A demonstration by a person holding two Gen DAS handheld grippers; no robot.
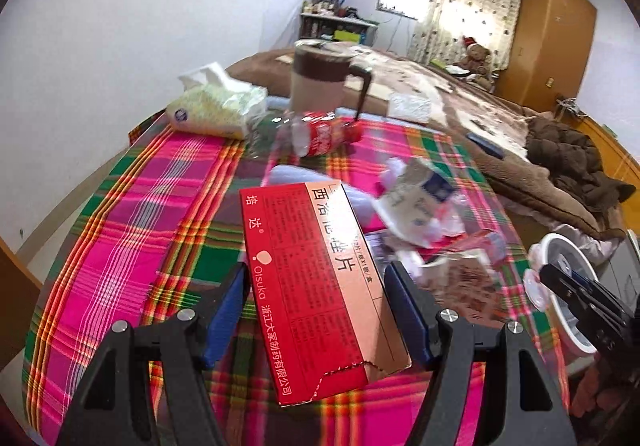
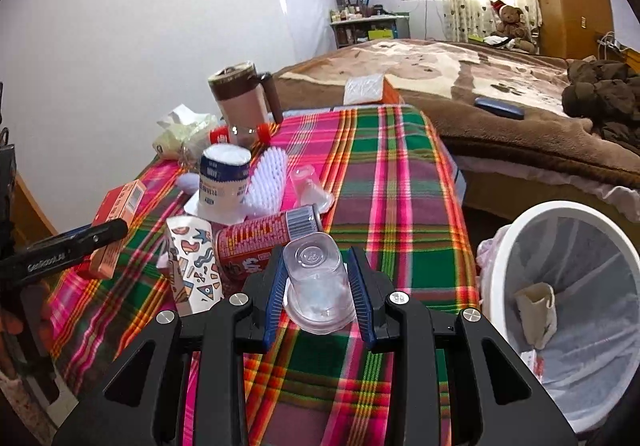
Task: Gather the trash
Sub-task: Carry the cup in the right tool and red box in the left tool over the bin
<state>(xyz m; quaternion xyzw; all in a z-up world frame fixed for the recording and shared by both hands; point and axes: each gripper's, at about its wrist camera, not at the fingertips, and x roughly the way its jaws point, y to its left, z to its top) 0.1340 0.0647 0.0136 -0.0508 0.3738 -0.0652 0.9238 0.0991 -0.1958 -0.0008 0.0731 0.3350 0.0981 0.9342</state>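
1. A bedroom: a tabletop (image 2: 392,174) under a plaid cloth stood beside a bed (image 2: 460,86) with a brown blanket.
2. At the tabletop's far left corner lay a tissue pack (image 1: 216,106), a brown-lidded mug (image 1: 316,78) and a red-labelled bottle (image 1: 320,134).
3. The left gripper (image 1: 316,310) clamped a red medicine box (image 1: 312,282) between its blue pads, lifted over the cloth.
4. Near the tabletop's left edge lay a white tub (image 2: 224,182), a patterned carton (image 2: 192,266) and a red can (image 2: 264,242).
5. The right gripper (image 2: 320,290) pinched a clear plastic cup (image 2: 316,282) at the near edge.
6. Off the right edge stood a white bin (image 2: 580,310).
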